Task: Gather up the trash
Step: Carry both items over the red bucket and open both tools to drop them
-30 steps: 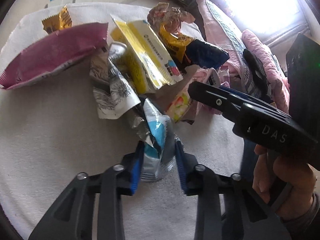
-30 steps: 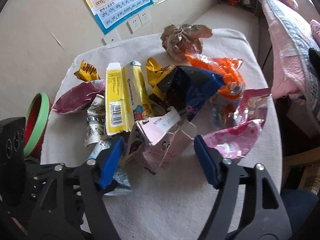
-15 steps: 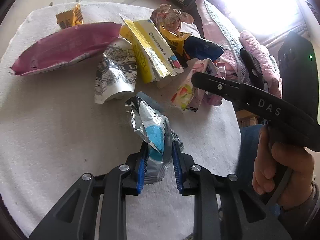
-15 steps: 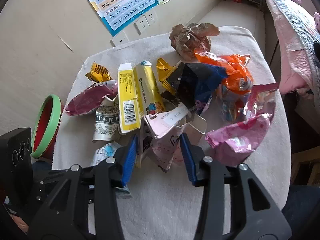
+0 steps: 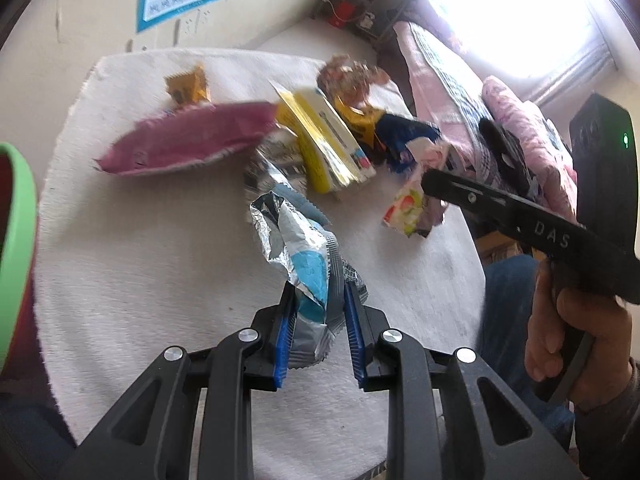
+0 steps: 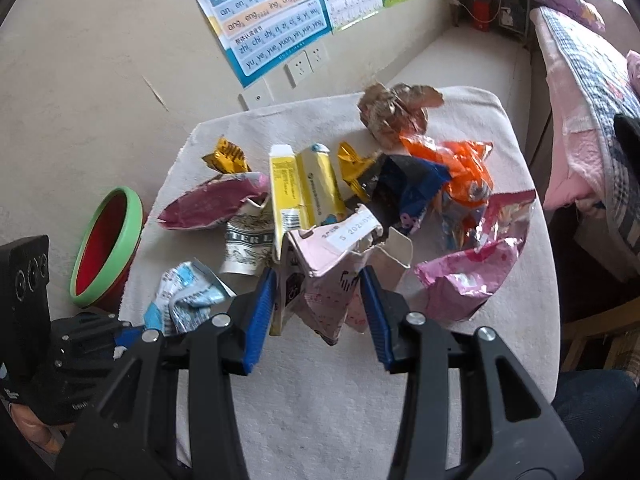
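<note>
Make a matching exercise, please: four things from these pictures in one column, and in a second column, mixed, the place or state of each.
Things:
1. blue-and-silver wrapper
2. pink torn carton
3. green-rimmed bin
4. crumpled brown paper

Places or states:
A. beside the table, off its edge
B. clamped in the left gripper
C. at the table's far side, near the wall
D. clamped in the right gripper

Pairs: 1-B, 2-D, 3-A, 4-C

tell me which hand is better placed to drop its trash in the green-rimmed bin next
Left. The left gripper grips the blue-and-silver wrapper, and the green-rimmed bin sits right at its side. The right gripper, gripping the pink carton, is farther from it.
</note>
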`<state>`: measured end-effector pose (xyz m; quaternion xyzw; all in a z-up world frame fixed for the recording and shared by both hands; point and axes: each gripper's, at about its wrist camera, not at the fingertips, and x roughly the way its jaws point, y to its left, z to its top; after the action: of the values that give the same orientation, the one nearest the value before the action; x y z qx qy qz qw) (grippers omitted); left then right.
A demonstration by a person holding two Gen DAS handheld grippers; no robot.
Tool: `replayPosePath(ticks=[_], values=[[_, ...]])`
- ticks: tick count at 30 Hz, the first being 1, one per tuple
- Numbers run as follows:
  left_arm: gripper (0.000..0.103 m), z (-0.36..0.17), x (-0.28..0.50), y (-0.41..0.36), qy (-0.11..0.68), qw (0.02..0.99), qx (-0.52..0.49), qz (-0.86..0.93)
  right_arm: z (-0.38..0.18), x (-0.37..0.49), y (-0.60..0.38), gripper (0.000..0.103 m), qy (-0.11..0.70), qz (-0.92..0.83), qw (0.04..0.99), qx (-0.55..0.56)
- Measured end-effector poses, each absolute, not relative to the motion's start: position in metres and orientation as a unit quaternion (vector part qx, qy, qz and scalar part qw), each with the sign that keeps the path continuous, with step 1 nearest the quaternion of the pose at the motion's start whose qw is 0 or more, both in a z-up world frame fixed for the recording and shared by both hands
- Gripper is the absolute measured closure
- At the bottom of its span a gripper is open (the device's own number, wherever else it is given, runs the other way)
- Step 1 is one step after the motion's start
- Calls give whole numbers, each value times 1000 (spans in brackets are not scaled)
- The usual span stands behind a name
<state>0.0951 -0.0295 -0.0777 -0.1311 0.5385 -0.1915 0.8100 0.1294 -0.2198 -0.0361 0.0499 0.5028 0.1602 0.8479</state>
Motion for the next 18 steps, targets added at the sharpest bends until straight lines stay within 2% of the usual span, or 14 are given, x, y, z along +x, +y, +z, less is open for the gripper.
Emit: replayPosePath(ticks=[18], values=[[81,-47,99,30,496,844,-153,-137,-15,117,-179,60,489,182,852,26]])
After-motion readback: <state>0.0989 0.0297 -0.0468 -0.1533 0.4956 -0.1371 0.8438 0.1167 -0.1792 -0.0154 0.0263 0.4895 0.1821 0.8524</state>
